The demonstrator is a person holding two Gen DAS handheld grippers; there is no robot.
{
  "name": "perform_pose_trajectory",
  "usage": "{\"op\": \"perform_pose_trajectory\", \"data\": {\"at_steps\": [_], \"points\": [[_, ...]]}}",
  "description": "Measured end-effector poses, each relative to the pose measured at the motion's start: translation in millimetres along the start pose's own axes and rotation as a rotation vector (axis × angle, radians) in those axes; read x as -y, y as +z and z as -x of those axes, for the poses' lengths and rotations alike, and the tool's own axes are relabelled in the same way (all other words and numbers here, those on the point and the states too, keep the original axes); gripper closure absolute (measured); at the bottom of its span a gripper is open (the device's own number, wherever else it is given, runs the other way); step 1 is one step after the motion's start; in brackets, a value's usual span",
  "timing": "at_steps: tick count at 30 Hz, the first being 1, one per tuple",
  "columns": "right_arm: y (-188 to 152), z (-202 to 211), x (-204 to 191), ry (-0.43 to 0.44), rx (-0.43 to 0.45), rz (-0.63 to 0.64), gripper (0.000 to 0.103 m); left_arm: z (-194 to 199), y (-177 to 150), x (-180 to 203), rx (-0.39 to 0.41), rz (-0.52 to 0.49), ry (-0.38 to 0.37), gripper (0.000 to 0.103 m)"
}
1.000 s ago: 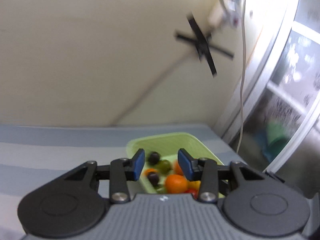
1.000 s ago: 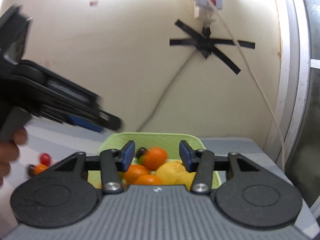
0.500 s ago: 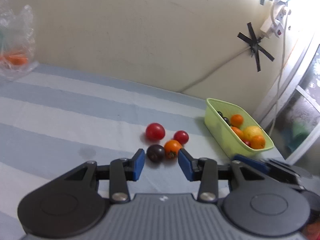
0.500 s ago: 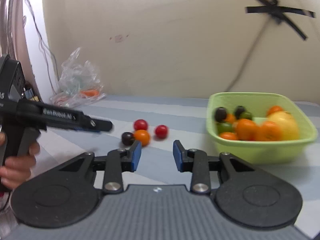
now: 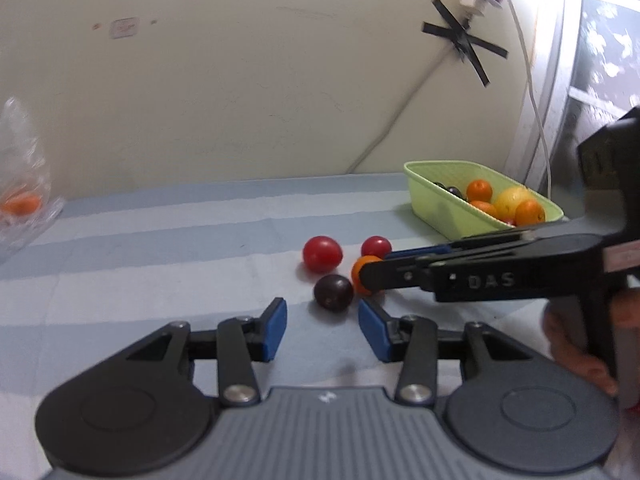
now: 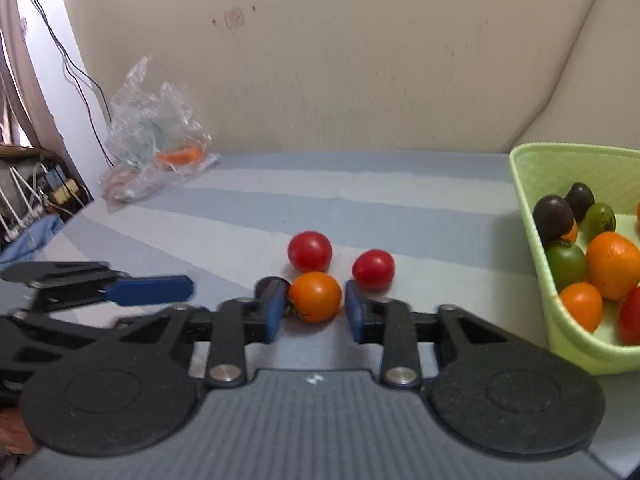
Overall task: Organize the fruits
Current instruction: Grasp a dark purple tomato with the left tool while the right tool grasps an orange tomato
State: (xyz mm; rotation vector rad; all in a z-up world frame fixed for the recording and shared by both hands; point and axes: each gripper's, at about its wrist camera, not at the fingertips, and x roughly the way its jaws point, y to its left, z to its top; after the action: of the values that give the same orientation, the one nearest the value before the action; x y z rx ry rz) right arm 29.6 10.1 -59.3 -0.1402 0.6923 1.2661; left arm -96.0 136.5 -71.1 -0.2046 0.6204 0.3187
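Observation:
Loose on the striped cloth lie two red tomatoes [image 6: 310,251] [image 6: 373,269], an orange tomato [image 6: 315,296] and a dark plum [image 5: 333,292]. My right gripper [image 6: 313,316] is open, its blue pads on either side of the orange tomato, not pressing it. My left gripper [image 5: 322,330] is open and empty, just short of the plum. The plum is mostly hidden behind the left pad in the right wrist view. A green basket [image 5: 436,204] [image 6: 532,184] at the right holds several fruits.
A crumpled clear plastic bag [image 6: 154,136] with something orange inside lies at the back left by the wall. Cables and a window frame stand at the far right. The right gripper's body [image 5: 500,276] reaches across in front of the basket.
Both grippers have moved closer to the loose fruits. The right gripper now straddles the orange tomato; the left gripper has closed in on the dark plum.

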Motion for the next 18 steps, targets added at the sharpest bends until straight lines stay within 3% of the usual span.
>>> {"op": "perform_pose_trajectory", "data": {"at_steps": [7,9,10,14,18], "points": [[-24,45,4,-0.054,0.028,0.021,0.074,-34,9,12,-0.046,-0.051,0.010,0.062],[-33,57,5,-0.057,0.032,0.012,0.074,-41,9,12,-0.064,-0.047,0.024,0.072],[-37,62,6,-0.060,0.033,0.004,0.074,-40,8,12,-0.056,-0.047,0.036,0.076],[-52,80,5,-0.069,0.054,-0.038,0.074,-30,2,12,-0.046,-0.020,0.049,0.076],[-68,102,-2,-0.070,0.097,-0.099,0.074,9,-18,30,-0.023,-0.025,0.016,0.076]]}}
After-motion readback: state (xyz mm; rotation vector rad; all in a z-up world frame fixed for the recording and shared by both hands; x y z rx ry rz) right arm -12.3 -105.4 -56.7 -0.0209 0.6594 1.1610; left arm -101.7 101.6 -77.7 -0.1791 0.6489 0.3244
